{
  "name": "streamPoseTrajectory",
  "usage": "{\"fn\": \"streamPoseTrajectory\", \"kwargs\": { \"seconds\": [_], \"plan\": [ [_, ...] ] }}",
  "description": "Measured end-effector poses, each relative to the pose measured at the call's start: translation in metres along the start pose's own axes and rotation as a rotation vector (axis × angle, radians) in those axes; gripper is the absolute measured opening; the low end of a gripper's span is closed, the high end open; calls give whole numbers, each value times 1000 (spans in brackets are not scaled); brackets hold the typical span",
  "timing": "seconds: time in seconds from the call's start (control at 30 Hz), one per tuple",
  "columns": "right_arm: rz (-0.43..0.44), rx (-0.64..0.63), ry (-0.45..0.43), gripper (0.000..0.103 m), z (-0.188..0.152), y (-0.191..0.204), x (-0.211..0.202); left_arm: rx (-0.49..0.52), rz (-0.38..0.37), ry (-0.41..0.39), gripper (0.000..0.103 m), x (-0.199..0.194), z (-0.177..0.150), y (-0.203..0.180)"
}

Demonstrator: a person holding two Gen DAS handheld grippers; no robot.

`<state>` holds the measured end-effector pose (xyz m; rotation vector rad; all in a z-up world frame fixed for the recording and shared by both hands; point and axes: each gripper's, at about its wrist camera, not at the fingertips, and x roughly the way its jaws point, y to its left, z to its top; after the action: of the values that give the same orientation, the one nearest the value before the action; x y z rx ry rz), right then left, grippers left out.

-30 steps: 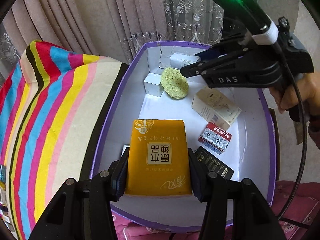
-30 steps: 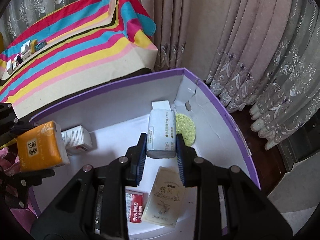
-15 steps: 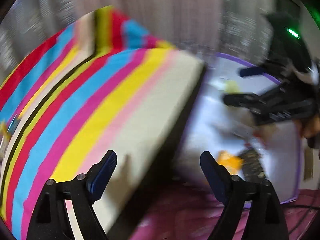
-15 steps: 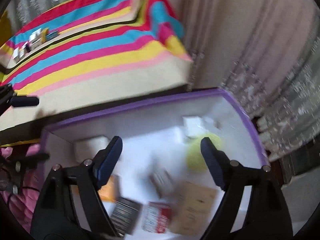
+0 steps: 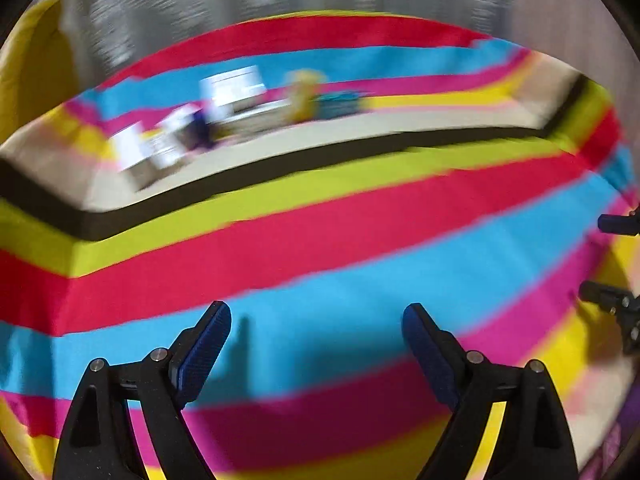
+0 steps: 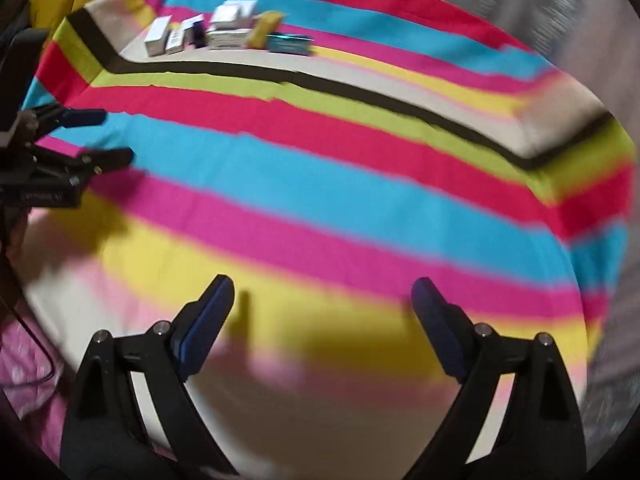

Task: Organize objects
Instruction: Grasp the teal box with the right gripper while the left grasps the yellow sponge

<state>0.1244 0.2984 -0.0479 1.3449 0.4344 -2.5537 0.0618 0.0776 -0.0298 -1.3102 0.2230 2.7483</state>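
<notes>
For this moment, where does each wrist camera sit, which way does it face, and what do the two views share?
Left wrist: behind the open left gripper, jaws empty, facing across the striped cloth toward the blurred cluster of small boxes; the right gripper shows at the right edge.
Right wrist: behind the open right gripper, facing the same cloth and boxes; the left gripper shows at left.
Shared: cloth, boxes, each other's gripper.

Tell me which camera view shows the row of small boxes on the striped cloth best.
The right wrist view: the small boxes appear fairly sharp there, so single white ones and a teal one can be told apart. In the left wrist view the same boxes are larger but smeared by motion blur on the striped cloth.
</notes>
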Motion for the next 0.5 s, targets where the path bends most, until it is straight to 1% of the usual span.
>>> {"fn": "streamPoseTrajectory", "kwargs": {
  "seconds": [0.07, 0.13, 0.23, 0.27, 0.3, 0.43, 0.5],
  "plan": [
    [18, -27, 0, 92, 24, 4, 21, -31, 42, 7, 89, 9, 1, 26],
    [48, -60, -8, 92, 55, 9, 45, -55, 79, 11, 89, 16, 2, 46],
    [78, -96, -33, 92, 93, 9, 70, -83, 100, 6, 94, 20, 0, 68],
    [77, -104, -37, 92, 104, 11, 76, -96, 104, 5, 98, 21, -1, 76],
    [78, -114, -44, 92, 116, 10, 84, -121, 97, 14, 102, 23, -3, 81],
    [114, -129, -43, 92, 160, -2, 118, -203, 34, 35, 103, 30, -3, 95],
    [120, -144, -52, 93, 179, -11, 132, -211, 44, 35, 103, 29, -3, 95]
  ]
}}
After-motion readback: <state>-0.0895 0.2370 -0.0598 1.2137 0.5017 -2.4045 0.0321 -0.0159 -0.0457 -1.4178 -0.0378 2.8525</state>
